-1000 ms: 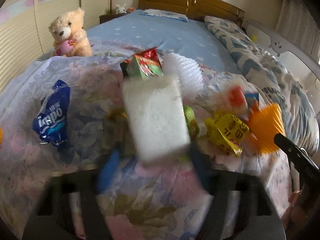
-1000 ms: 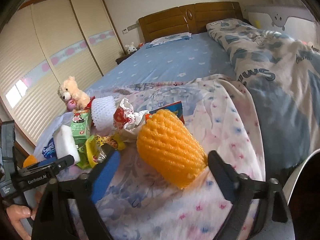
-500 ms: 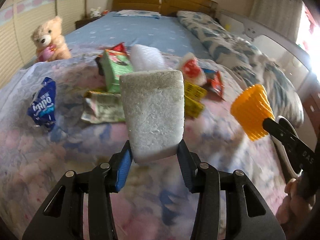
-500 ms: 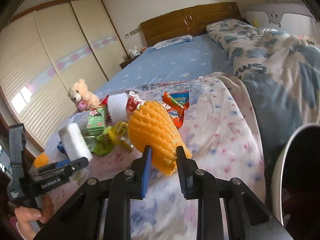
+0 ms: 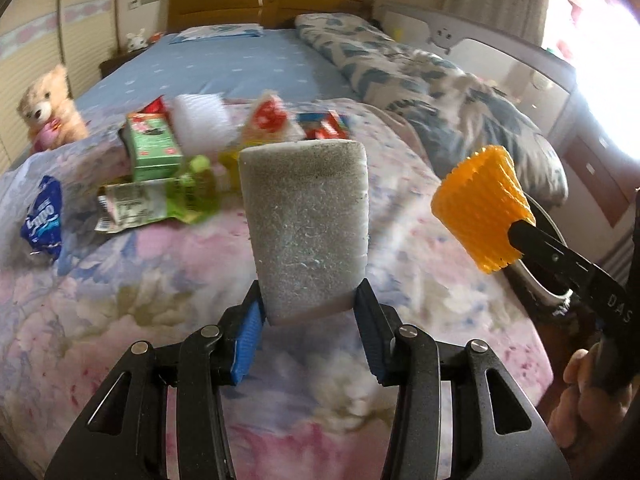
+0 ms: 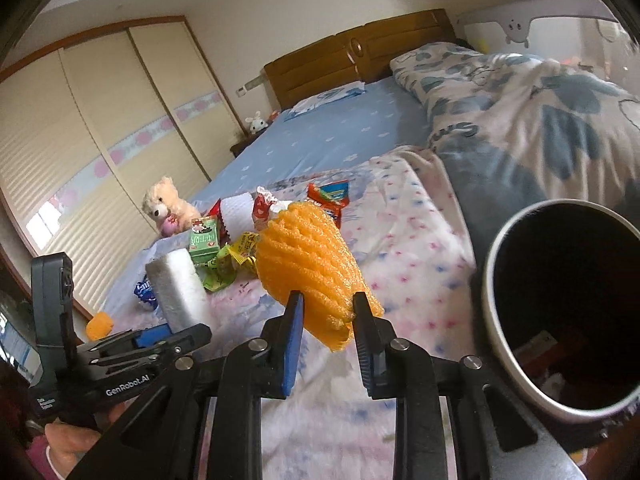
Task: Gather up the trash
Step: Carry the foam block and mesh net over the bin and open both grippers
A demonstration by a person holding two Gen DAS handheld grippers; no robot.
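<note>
Two light, soft pieces are held above the flowered bedspread [image 5: 120,300] — a grey-white rectangular foam block [image 5: 306,224] by the left gripper [image 5: 308,334], an orange ribbed foam fruit net [image 6: 312,268] by the right gripper [image 6: 326,344]. Both are clamped at the lower end and seem easily crushed. A dark round bin [image 6: 500,264] stands near.

Open floral quilt in front, litter behind, bin at the right

The quilt [image 5: 168,280] under and ahead of both grippers lies bare as far as the litter cluster: green carton [image 5: 154,148], white foam net [image 5: 202,120], wrappers [image 5: 156,202]. A blue packet [image 5: 42,222] lies apart at the left. The bin [image 6: 490,300] stands open-mouthed just right of the right gripper [image 6: 326,316], against the bed edge.
</note>
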